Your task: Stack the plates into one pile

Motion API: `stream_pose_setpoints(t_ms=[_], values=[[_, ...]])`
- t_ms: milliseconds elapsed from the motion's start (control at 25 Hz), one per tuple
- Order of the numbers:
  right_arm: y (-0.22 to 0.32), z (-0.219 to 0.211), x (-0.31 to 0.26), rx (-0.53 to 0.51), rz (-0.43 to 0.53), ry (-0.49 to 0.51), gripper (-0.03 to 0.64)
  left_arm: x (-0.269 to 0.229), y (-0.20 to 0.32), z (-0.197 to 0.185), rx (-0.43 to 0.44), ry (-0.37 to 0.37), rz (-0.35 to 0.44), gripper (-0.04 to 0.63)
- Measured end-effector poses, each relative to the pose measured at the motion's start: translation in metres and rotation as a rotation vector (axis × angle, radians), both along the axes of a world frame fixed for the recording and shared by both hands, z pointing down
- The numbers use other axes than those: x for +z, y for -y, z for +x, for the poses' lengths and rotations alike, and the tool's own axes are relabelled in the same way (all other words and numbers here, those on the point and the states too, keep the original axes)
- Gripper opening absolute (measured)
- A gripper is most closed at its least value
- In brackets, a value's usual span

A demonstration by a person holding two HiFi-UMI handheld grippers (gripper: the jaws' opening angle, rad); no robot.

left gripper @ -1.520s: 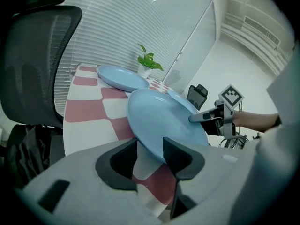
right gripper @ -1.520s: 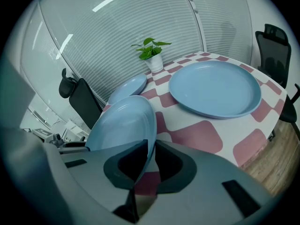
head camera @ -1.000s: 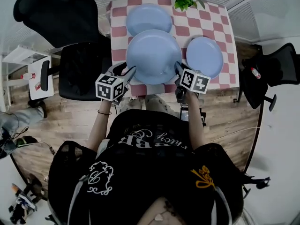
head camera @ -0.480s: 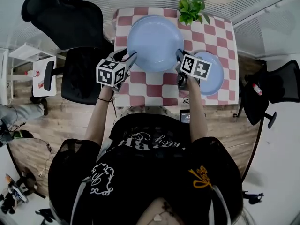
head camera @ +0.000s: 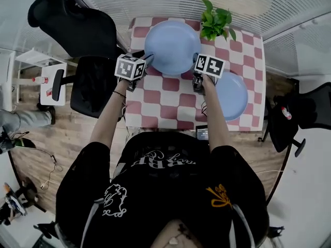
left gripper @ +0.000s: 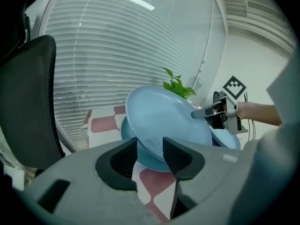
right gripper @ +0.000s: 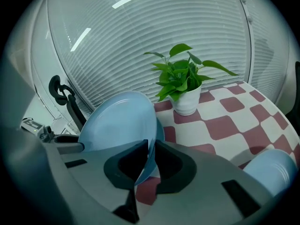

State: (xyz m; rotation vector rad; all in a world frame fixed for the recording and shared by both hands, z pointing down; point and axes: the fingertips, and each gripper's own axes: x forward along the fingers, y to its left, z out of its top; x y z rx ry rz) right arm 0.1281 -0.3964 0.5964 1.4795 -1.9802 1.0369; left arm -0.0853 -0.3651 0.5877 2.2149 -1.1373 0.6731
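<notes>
A: Holding what, and where?

B: Carrying the large blue plate (head camera: 172, 46) near the upper middle of the head view, tilted and clear of the checked table (head camera: 170, 99). Gripping its left rim with the left gripper (head camera: 147, 61), jaws fairly wide around the lip. Pinching its right rim with the right gripper (head camera: 195, 66), jaws narrow on the thin edge.

A: Anything beneath?

B: Hovering low over a second blue plate (left gripper: 125, 128), just beside the potted plant (head camera: 217, 18). Cannot tell whether touching or apart.

A: How far along, then?

B: Early, by the look of it. No finished pile set down yet. Left to do, most likely: lowering this one onto the second, letting go on both sides, then fetching the third plate (head camera: 231, 94) from the right middle of the frame and adding it on top.
</notes>
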Motion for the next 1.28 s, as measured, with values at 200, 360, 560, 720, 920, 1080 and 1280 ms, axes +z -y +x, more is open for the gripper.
stream_pose_setpoints(t_ms=[200,360,560,720,920,1080,1280], values=[[0.007,-0.005,0.022,-0.034,-0.031,-0.048,0.048,0.030,0.004,-0.002,-0.009,0.066,-0.078,0.181],[0.004,-0.004,0.035,-0.036,-0.048,-0.072,0.048,0.045,0.003,-0.002,-0.014,0.071,-0.115,0.181],[0.006,-0.005,0.037,-0.071,-0.025,-0.095,0.049,0.049,0.008,0.000,0.001,0.070,-0.111,0.182],[0.005,-0.004,0.039,-0.092,-0.003,-0.121,0.062,0.052,0.008,-0.001,-0.006,0.073,-0.111,0.209],[0.001,0.001,0.039,-0.088,-0.007,-0.155,0.117,0.052,0.005,-0.009,-0.014,0.085,-0.100,0.236],[-0.006,0.008,0.026,-0.037,0.023,-0.121,0.117,0.035,0.002,-0.019,-0.067,0.021,-0.053,0.236],[-0.019,0.007,-0.003,-0.010,0.096,-0.061,0.115,0.000,-0.011,-0.021,-0.066,-0.070,0.042,0.235]])
